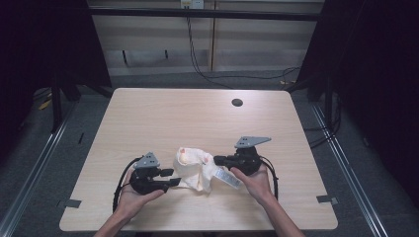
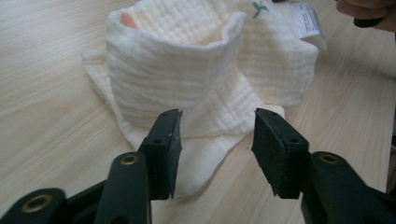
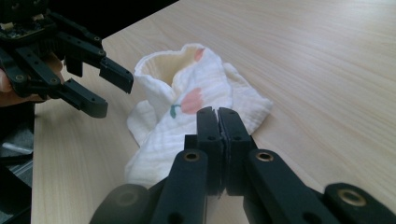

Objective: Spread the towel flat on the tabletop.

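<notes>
Your left tongs stand open just beside the near edge of the crumpled cream cloth, pads clear of it. Your right tongs are closed on the cloth's other side, pinching its fabric; it sits bunched on the desk between both

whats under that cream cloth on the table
The cream cloth lies crumpled straight on the wooden table; bare wood shows all around it. Whatever sits beneath its raised folds is covered, so I cannot tell.
</notes>
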`<state>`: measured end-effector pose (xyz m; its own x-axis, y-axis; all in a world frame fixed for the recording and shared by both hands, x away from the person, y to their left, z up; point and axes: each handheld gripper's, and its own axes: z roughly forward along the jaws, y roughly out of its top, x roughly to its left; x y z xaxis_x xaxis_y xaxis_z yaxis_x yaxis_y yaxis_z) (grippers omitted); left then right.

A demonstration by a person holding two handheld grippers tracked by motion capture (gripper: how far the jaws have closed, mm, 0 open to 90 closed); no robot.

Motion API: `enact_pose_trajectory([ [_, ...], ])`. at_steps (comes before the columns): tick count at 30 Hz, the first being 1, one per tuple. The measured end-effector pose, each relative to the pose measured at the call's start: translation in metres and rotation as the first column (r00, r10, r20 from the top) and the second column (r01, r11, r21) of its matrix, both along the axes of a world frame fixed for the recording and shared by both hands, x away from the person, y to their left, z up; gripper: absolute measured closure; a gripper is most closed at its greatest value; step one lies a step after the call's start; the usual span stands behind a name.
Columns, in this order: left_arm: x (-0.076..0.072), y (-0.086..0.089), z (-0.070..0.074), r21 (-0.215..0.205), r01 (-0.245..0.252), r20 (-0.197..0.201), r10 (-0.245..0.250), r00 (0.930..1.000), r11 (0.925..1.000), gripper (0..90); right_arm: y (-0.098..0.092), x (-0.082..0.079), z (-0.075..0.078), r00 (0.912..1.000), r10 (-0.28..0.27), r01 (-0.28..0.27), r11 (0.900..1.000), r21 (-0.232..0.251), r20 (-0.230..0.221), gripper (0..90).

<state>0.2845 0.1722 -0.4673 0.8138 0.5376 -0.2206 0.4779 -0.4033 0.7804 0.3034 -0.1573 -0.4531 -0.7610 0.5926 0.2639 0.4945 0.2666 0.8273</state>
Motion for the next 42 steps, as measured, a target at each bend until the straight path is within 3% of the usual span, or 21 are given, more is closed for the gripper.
enact_pose_trajectory([
  [3,0.002,0.002,0.000,-0.039,-0.022,-0.021,0.021,0.9996,0.9990,45.4,0.009,-0.001,-0.004,0.9997,0.022,-0.022,1.000,-0.020,-0.007,89.3],
  [8,0.001,0.004,0.001,-0.054,-0.051,-0.010,0.051,0.9987,0.9972,40.0,0.019,-0.001,-0.009,0.9987,0.050,-0.050,0.998,-0.032,-0.013,89.3],
  [13,0.007,0.004,0.003,-0.081,-0.100,0.033,0.103,0.9942,0.9917,38.6,0.023,-0.003,-0.008,0.9981,0.062,-0.062,0.998,-0.032,-0.005,89.2],
  [17,0.009,-0.007,0.004,-0.061,-0.089,0.088,0.094,0.9917,0.9942,46.6,0.022,-0.003,-0.003,0.9981,0.061,-0.060,0.998,-0.023,0.007,89.2],
  [19,0.010,-0.010,0.004,-0.045,-0.094,0.111,0.099,0.9888,0.9945,61.4,0.020,-0.003,-0.001,0.9982,0.058,-0.058,0.998,-0.015,0.015,89.2],
  [21,0.014,-0.010,0.002,-0.031,-0.084,0.102,0.086,0.9911,0.9960,77.3,0.018,-0.004,0.001,0.9983,0.054,-0.054,0.998,-0.012,0.021,89.2],
  [23,0.017,-0.007,0.002,-0.035,-0.085,0.085,0.088,0.9925,0.9957,85.4,0.015,-0.004,0.003,0.9987,0.045,-0.045,0.999,-0.010,0.026,89.2],
  [32,0.022,0.011,0.028,-0.124,-0.044,0.107,0.058,0.9925,0.9913,86.9,-0.014,-0.003,0.023,0.9964,-0.054,0.053,0.999,0.005,0.065,89.3],
  [35,0.024,0.012,0.039,-0.141,-0.022,0.120,0.040,0.9920,0.9897,86.9,-0.021,-0.004,0.032,0.9948,-0.066,0.067,0.997,-0.023,0.078,89.4],
  [42,0.026,0.007,0.068,-0.175,0.040,0.162,-0.011,0.9867,0.9838,87.0,-0.042,-0.008,0.072,0.9834,-0.110,0.112,0.994,-0.003,0.144,89.4],
])
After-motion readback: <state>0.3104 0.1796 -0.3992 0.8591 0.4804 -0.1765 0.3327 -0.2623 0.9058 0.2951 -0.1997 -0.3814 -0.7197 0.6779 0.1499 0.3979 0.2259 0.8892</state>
